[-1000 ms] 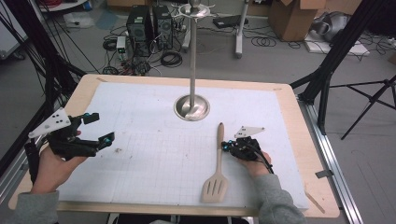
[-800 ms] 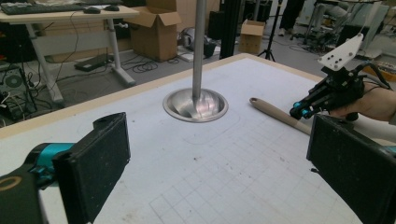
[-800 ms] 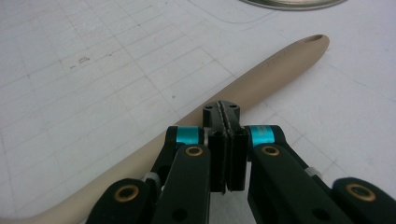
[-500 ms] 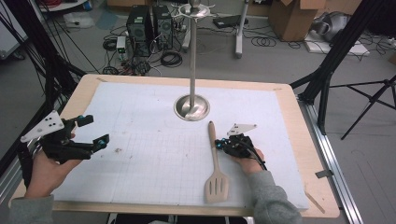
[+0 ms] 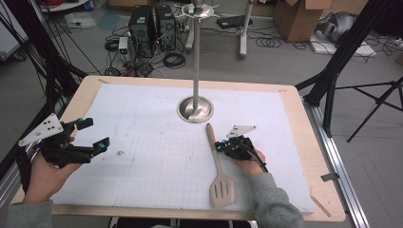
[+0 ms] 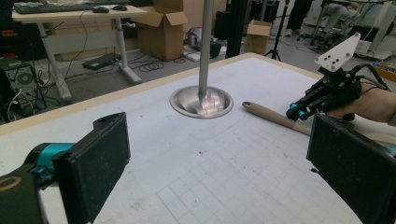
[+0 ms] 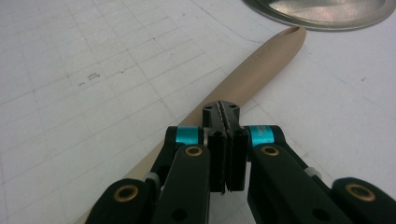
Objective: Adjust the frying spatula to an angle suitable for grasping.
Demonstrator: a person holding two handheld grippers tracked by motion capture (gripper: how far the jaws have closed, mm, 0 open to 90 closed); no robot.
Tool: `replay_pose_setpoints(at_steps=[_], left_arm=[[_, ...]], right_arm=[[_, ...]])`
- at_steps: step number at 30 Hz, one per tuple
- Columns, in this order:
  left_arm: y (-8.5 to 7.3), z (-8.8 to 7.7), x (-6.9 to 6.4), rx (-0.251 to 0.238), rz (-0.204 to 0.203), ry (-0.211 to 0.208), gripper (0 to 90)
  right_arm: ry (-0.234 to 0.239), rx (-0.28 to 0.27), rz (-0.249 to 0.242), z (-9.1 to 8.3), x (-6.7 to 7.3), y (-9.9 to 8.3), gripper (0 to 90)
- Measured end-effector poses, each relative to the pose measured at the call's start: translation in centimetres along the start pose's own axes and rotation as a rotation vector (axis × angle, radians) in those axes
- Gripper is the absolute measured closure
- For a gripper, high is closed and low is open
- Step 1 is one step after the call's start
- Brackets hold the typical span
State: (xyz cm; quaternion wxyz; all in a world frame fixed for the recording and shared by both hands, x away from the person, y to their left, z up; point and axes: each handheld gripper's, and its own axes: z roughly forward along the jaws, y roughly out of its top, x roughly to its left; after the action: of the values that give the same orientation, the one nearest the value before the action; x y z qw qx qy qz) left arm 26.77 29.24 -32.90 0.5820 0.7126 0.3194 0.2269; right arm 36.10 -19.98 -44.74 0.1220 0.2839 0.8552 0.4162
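Currently our right gripper (image 5: 219, 146), jaws closed empty, presses the spatula (image 5: 217, 167) handle at the table's (image 5: 142, 95) 5 o'clock; left gripper (image 5: 95, 135) wide. Risk: spatula skids, never grasped.

Background stuff: the desk (image 5: 304, 123) has a wooden rim and a white gridded mat (image 5: 157, 142) on top, a bit smudged. A metal stand (image 5: 195, 108) with a round base and tall pole sits toward the far middle. Behind it on the floor are two black PC towers (image 5: 151, 26), tangled cables (image 5: 173, 59) and cardboard boxes (image 5: 297, 16).
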Motion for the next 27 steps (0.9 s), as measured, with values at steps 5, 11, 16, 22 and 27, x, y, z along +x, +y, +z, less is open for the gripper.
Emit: replay_pose_setpoints(at_steps=[5, 11, 16, 22, 27], left_arm=[[0.1, 0.5, 0.1, -0.007, -0.003, -0.01, 6.6], [0.3, 1.5, 0.0, 0.003, 0.006, -0.035, 6.6], [0.6, 2.4, -0.2, 0.003, 0.011, -0.054, 6.6], [0.7, 3.2, -0.1, 0.009, 0.012, -0.07, 6.6], [0.7, 3.6, -0.1, 0.006, 0.009, -0.079, 6.6]], right_arm=[[0.022, -0.014, -0.025, -0.7, 0.7, 0.4, 90.0], [0.081, -0.055, -0.061, -1.7, 2.3, 0.8, 89.8], [0.129, -0.004, -0.116, -1.5, 3.8, 0.5, 89.8], [0.16, 0.054, -0.154, -1.1, 4.8, 0.2, 89.8], [0.16, 0.093, -0.169, -1.2, 5.0, -0.3, 89.8]])
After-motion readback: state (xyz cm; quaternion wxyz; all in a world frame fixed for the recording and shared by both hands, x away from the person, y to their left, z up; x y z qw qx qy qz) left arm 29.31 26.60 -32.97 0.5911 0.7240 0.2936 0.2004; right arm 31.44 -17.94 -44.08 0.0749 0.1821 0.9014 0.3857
